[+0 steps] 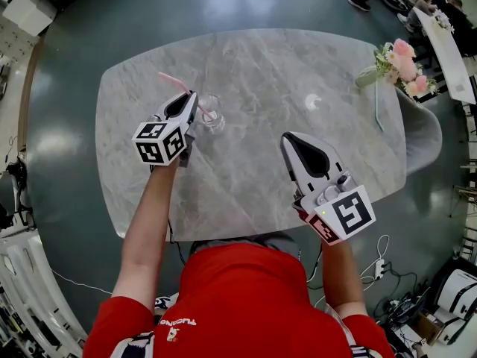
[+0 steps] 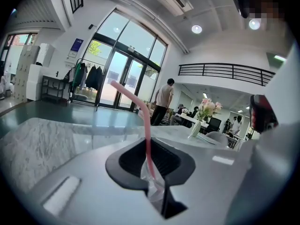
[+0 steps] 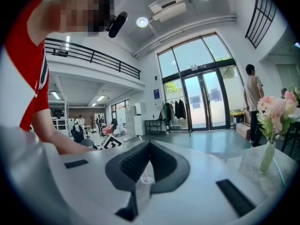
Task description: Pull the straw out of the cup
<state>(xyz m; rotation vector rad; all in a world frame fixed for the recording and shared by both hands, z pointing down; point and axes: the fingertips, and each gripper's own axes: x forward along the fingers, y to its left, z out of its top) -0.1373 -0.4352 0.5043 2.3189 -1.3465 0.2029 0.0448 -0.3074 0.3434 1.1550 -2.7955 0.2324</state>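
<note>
Left gripper view: left gripper pinches the thin, pink, bent straw above the clear cup; right gripper closed, empty.

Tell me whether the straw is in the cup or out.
In. The straw runs down into the cup; its lower end shows inside it.

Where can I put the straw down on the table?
The middle of the table, between the cup and the flowers, is bare. So is the near edge between the left gripper and right gripper. It's crowded at the cup, where the left gripper grips the straw.
</note>
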